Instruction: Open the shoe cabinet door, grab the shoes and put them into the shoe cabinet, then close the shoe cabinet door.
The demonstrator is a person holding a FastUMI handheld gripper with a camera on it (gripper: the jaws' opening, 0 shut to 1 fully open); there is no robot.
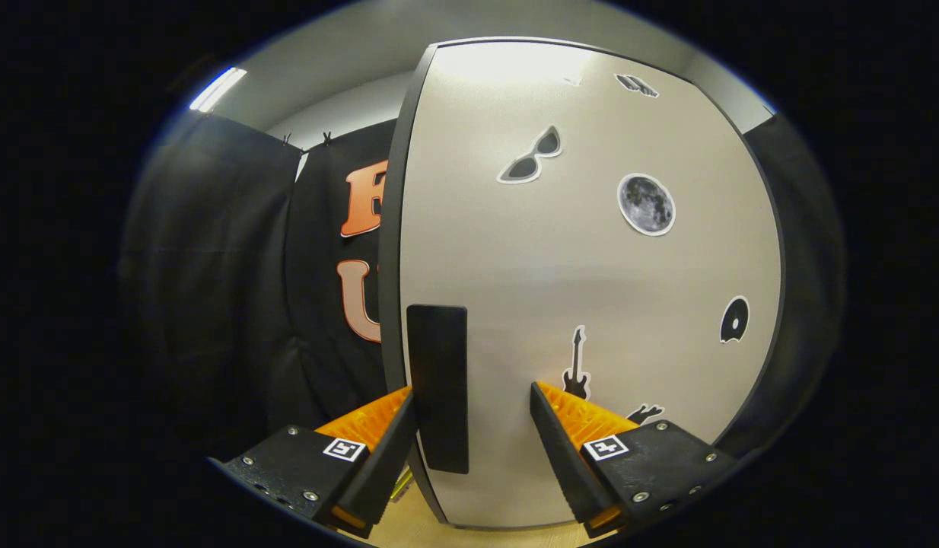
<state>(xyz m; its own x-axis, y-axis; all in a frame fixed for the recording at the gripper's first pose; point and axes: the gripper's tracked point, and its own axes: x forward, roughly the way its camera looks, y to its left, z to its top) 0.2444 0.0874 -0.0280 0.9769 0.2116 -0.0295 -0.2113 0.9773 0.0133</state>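
Shoe cabinet's tall black bar handle (437, 388) stands upright between the wide-open gripper (473, 403) fingers, beside the left one, ungripped.

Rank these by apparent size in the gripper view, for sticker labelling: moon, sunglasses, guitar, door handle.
1. door handle, nearest the camera
2. moon sticker
3. sunglasses sticker and guitar sticker look alike; unranked.
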